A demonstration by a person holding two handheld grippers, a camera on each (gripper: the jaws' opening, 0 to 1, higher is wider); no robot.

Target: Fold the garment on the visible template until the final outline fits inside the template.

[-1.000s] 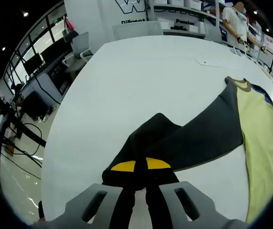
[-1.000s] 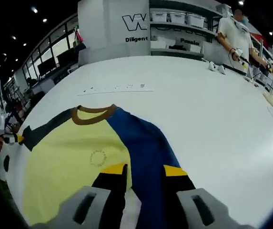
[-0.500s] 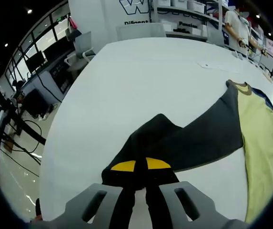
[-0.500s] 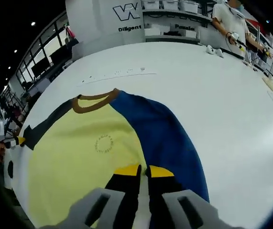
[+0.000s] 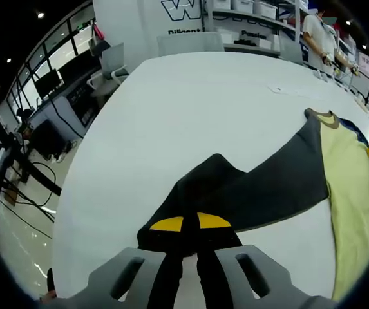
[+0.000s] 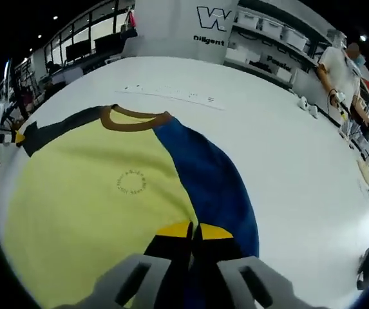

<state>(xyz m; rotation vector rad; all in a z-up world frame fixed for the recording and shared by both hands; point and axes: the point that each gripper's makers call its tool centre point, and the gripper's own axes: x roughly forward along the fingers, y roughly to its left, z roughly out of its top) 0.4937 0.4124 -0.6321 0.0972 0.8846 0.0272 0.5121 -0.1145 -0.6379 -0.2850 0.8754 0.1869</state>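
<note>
Left claw [image 5: 190, 223]: jaws pressed together, pinching the dark grey sleeve [image 5: 255, 190] of the shirt right at its tips.
Shirt [image 6: 100, 199]: flat on the white surface [image 5: 190, 109], yellow body ahead-right of the left claw, brown collar [image 6: 136, 122] far ahead.
Right claw [image 6: 192, 230]: jaws closed, nipping the blue sleeve [image 6: 210, 183], which runs ahead from its tips.

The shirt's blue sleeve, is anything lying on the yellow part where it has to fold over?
Nothing visible is. In the right gripper view the right gripper is shut on the blue sleeve, and the yellow front beside it lies bare, with just a small round print. The white table around it looks bare too.
</note>
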